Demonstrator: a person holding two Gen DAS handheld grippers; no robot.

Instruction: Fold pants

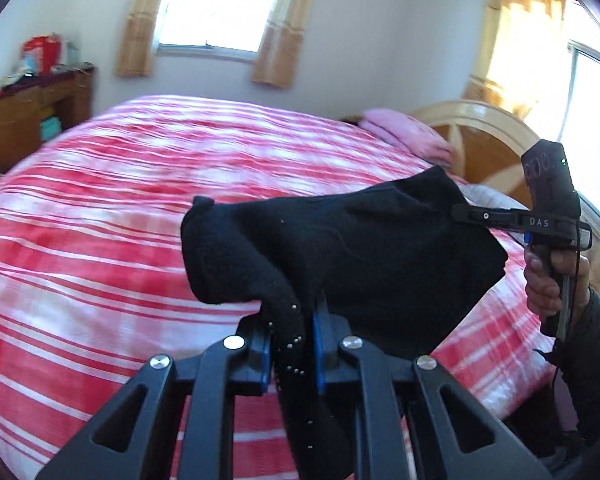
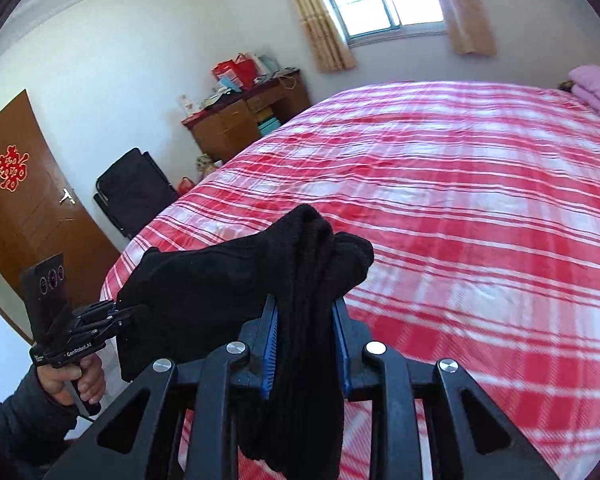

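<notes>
**K:** While both units are up over the bed point(image 2: 480, 208), where are the pants point(image 1: 340, 248)?

**M:** Off the mattress, slung between the two grippers above the red-and-white plaid cover point(image 1: 120, 220). Black fabric, bunched.

**K:** Left gripper point(image 1: 291, 344)?

**M:** Clamped on a thick fold of the pants. Blue pads point(image 1: 320, 344) press it from both sides; small metal studs show on the pinched strip, and more cloth hangs below the jaws.

**K:** Right gripper point(image 2: 306, 340)?

**M:** Same, clenched on a gathered wad of pants, cloth bulging above the fingers and drooping below. Left wrist view shows its tips biting the far edge of the fabric.

**K:** Surroundings?

**M:** Pink pillow point(image 1: 404, 132) at the wooden headboard point(image 1: 484, 140). Wooden dresser point(image 2: 236, 120) against the wall, brown door point(image 2: 32, 208) beyond it.
</notes>
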